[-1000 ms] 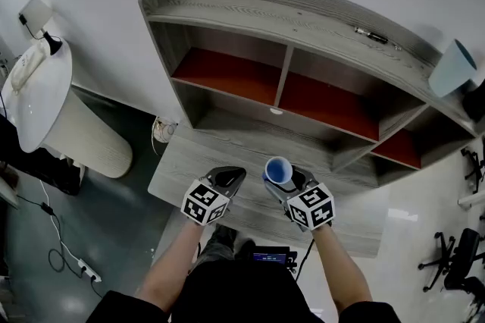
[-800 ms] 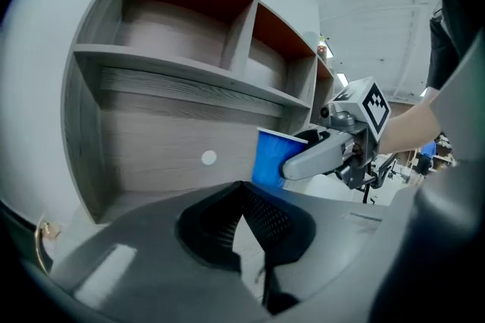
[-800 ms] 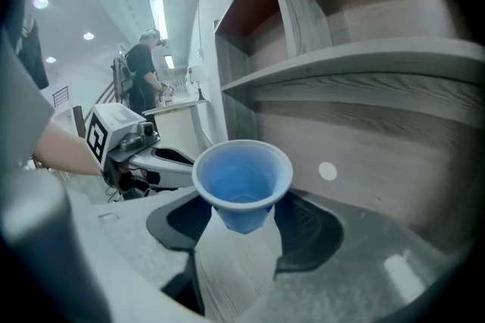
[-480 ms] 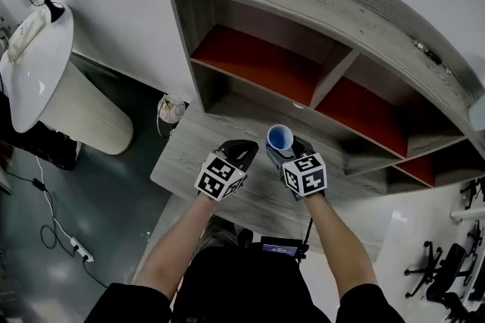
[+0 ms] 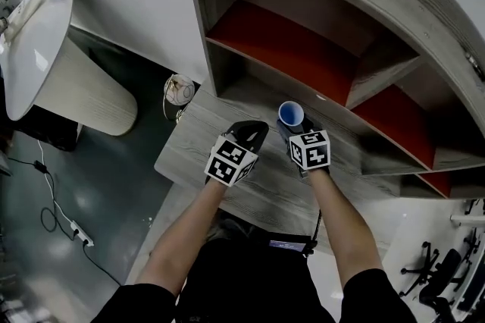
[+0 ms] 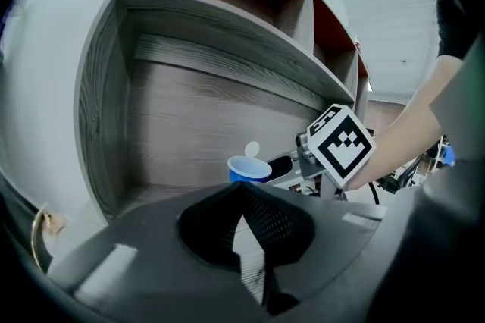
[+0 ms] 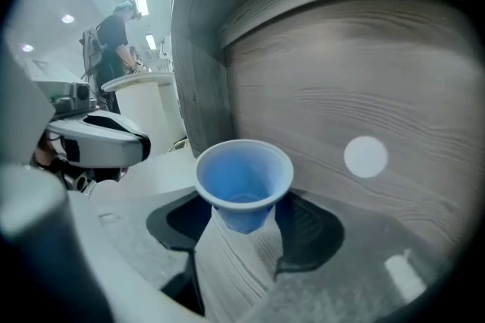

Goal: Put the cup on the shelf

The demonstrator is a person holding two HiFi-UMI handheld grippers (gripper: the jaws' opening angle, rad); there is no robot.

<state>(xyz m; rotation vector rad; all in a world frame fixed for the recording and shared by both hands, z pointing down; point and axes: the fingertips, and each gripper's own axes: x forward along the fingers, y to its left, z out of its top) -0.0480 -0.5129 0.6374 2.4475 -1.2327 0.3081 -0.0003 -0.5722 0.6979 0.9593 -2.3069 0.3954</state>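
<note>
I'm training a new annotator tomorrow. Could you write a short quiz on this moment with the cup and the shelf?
1. Multiple choice: what holds the blue cup? A) the left-hand tool B) the right gripper C) nothing, it stands free.
2. True or false: the cup rests on a red shelf board.
3. Fill in: the cup's open mouth faces ___.
Key:
1. B.
2. False. The cup is gripped in front of the grey wood shelf unit, not set on red.
3. Up.
</note>
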